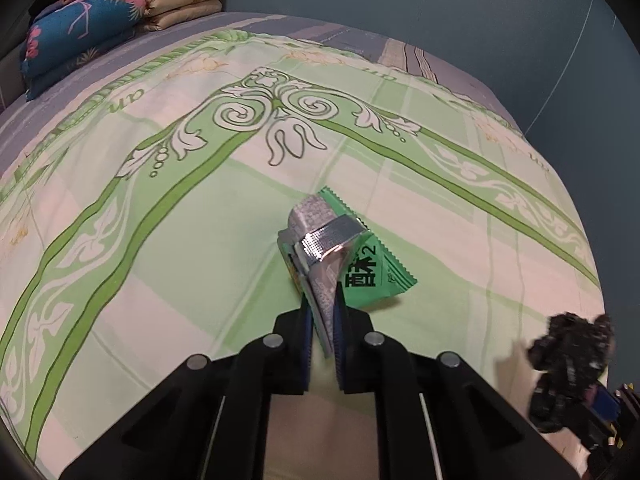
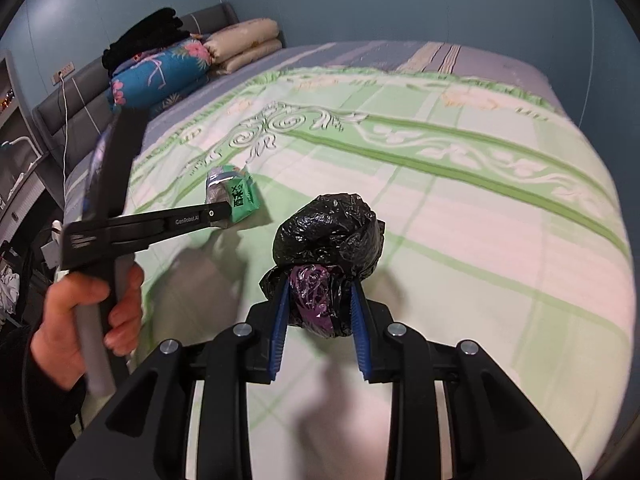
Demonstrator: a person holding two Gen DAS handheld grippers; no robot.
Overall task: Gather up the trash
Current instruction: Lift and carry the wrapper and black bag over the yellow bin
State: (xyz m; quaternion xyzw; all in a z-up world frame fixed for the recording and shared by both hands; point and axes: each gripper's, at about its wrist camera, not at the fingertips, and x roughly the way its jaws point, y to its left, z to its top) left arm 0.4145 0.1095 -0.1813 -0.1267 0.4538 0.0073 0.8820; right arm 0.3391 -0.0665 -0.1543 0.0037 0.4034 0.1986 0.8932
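Left gripper (image 1: 322,320) is clamped shut on a green snack wrapper (image 1: 340,256), lifted just above the bedspread (image 1: 160,240). Right gripper (image 2: 320,304) pinches a bunched black trash bag (image 2: 332,232). Step in hand: pickup made. Next, judged: bag mouth needs opening to admit the wrapper.

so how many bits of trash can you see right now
2. The green wrapper is pinched in the left tongs; the black plastic bag sits between the right tongs. More may lie out of view.
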